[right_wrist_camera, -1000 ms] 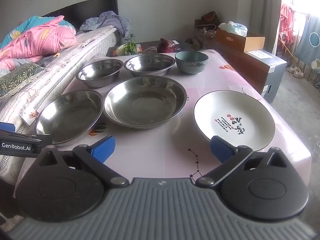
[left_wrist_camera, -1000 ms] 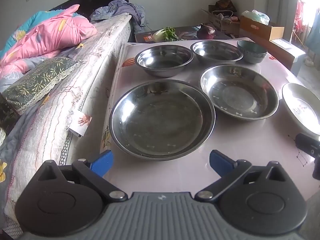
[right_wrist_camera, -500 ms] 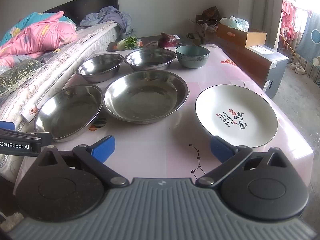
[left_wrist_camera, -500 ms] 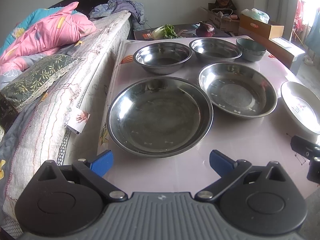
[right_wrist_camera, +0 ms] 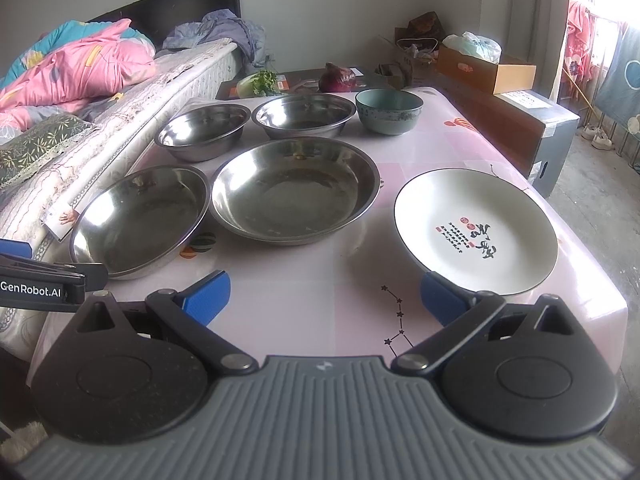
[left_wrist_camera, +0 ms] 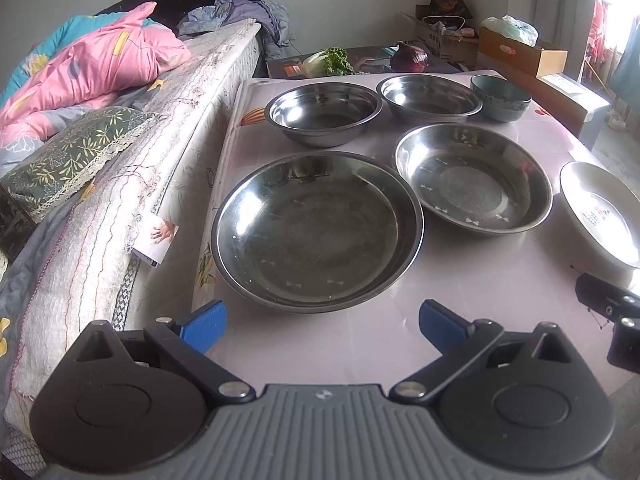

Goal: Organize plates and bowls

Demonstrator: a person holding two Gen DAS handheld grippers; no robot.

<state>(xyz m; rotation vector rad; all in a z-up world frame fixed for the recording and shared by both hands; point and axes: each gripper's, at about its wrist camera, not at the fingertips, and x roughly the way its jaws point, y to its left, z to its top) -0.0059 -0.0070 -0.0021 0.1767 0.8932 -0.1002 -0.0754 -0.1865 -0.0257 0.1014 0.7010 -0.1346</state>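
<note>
On the pink surface (right_wrist_camera: 304, 280), the nearest steel plate (left_wrist_camera: 316, 226) lies just ahead of the left gripper (left_wrist_camera: 322, 320), whose fingers (left_wrist_camera: 204, 322) are spread wide and empty. The white plate (right_wrist_camera: 476, 230) sits just beyond the right gripper (right_wrist_camera: 324, 296), equally wide apart, gripping nothing.

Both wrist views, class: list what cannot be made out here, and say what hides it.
- White plate, left wrist view: its right part is cut off by the frame edge.
- Plate lettering, right wrist view: too small to read.
- Near table edge, both views: hidden behind the left gripper and right gripper.
</note>
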